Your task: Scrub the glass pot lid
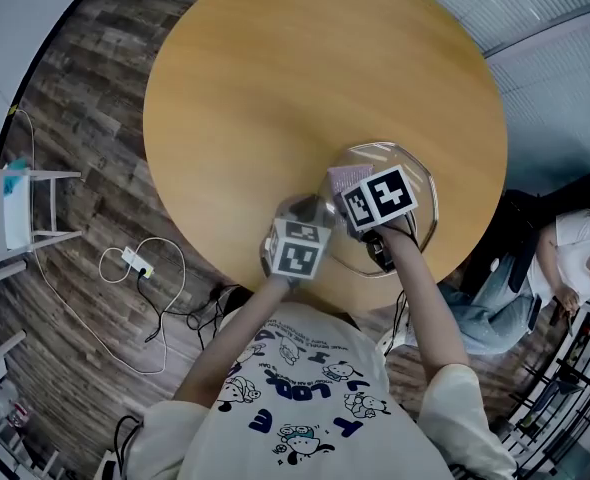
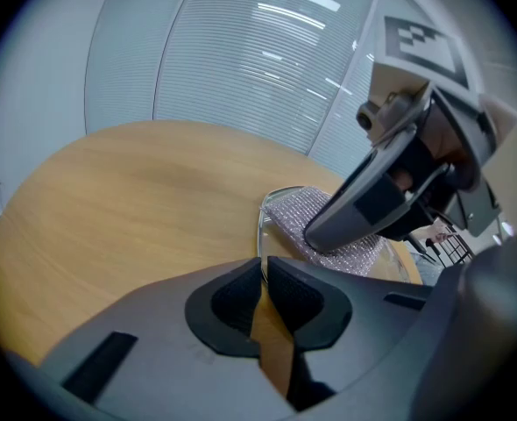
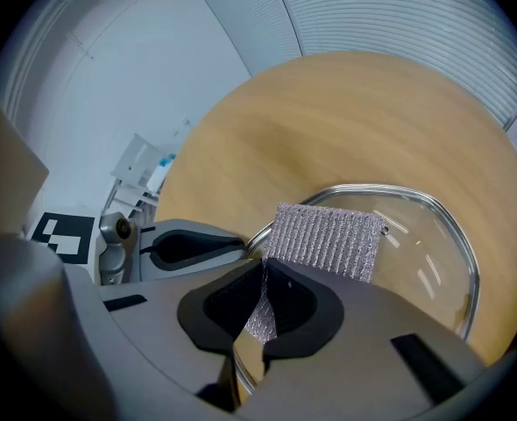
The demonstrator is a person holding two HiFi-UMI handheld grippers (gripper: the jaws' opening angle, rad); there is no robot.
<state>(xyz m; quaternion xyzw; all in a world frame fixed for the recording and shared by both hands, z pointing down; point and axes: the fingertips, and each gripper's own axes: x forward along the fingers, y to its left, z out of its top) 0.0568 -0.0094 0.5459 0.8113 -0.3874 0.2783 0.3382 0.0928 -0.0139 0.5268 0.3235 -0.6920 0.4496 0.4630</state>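
- The round wooden table (image 1: 275, 88) is bare apart from the work, which sits at its near edge, just in front of the person and a little to their right.
- The glass pot lid (image 1: 423, 223) lies there on the tabletop. From the right gripper view its metal rim curves round a clear pane with the wood showing through.
- The left gripper (image 2: 264, 279) has its jaws drawn together on the lid's near rim, and the thin edge of glass runs up between the two pads. I judge that it is there to pin the lid down, not to clean it.
- The right gripper (image 3: 265, 292) is clamped tight on one end of a silvery mesh scrubbing cloth (image 3: 324, 239). The free part of the cloth is spread flat over the glass, close to the rim the left gripper holds.
- The step in hand looks like the scrubbing itself: the lid is steadied and the cloth is on the pane.
- The next move calls for dragging the cloth across the glass with downward pressure, out toward the far, uncovered half.
- Meanwhile the left grip must hold firm so the lid neither spins nor slides off the nearby table edge.
- Both grippers are close together, so the strokes need to stay clear of the left jaws.
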